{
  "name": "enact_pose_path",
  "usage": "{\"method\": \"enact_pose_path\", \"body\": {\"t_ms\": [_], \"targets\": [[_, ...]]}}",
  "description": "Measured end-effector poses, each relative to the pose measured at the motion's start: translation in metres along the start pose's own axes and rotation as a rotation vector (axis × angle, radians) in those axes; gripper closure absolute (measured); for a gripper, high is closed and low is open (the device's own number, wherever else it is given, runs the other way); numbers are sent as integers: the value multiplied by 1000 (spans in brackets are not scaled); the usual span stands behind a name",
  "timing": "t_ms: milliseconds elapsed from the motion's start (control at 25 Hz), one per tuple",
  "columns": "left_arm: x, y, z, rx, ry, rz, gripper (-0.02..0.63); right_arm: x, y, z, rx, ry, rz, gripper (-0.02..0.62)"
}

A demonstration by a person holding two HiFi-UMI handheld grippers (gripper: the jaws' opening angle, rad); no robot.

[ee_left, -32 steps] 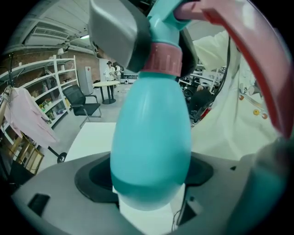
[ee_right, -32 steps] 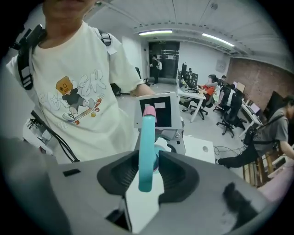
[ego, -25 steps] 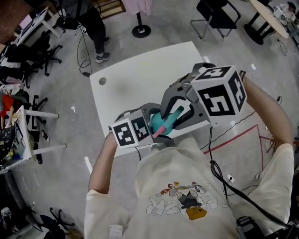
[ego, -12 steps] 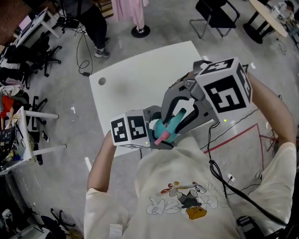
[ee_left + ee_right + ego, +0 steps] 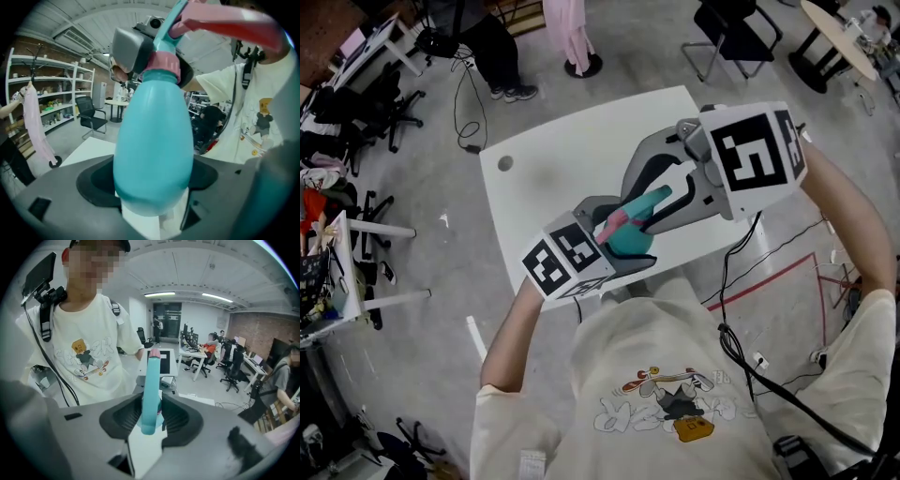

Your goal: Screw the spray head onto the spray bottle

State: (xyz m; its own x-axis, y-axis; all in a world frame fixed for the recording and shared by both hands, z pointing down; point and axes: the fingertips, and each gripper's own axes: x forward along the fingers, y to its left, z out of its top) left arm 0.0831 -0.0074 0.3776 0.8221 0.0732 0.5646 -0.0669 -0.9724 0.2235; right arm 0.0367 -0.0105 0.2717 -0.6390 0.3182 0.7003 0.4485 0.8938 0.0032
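Over the table (image 5: 553, 178) edge, left gripper (image 5: 154, 199) clamps bottle (image 5: 154, 140); right gripper (image 5: 151, 420) pinches spray head (image 5: 151, 380).

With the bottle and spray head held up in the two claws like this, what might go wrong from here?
1. The left claw grips the smooth, rounded spray bottle at its belly; twisting could make it spin or slip.
2. The right claw holds the slim spray head; if it tilts, the thread at the pink collar may cross.
3. Both hang above the table's near edge; a dropped part might miss it.
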Motion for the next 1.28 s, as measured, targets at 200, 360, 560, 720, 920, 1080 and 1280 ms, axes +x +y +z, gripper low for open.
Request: {"method": "enact_pose_path", "body": {"t_ms": [200, 360, 560, 720, 920, 1080, 1280], "targets": [[0, 35, -1, -84, -13, 215, 198, -1, -25, -11, 88, 39, -130, 460], [-2, 61, -9, -140, -16, 331, 198, 3, -48, -21, 198, 69, -241, 460], [-3, 86, -19, -168, 11, 492, 198, 7, -65, -36, 346, 118, -370, 460], [-9, 104, -24, -167, 39, 620, 198, 8, -76, -44, 463, 130, -427, 460], [-11, 118, -33, -150, 93, 745, 198, 12, -80, -60, 592, 162, -453, 460], [-10, 126, -40, -173, 97, 785, 198, 17, -86, -68, 710, 154, -458, 459], [-12, 136, -52, -181, 113, 850, 198, 20, -98, -76, 929, 67, -511, 460]]}}
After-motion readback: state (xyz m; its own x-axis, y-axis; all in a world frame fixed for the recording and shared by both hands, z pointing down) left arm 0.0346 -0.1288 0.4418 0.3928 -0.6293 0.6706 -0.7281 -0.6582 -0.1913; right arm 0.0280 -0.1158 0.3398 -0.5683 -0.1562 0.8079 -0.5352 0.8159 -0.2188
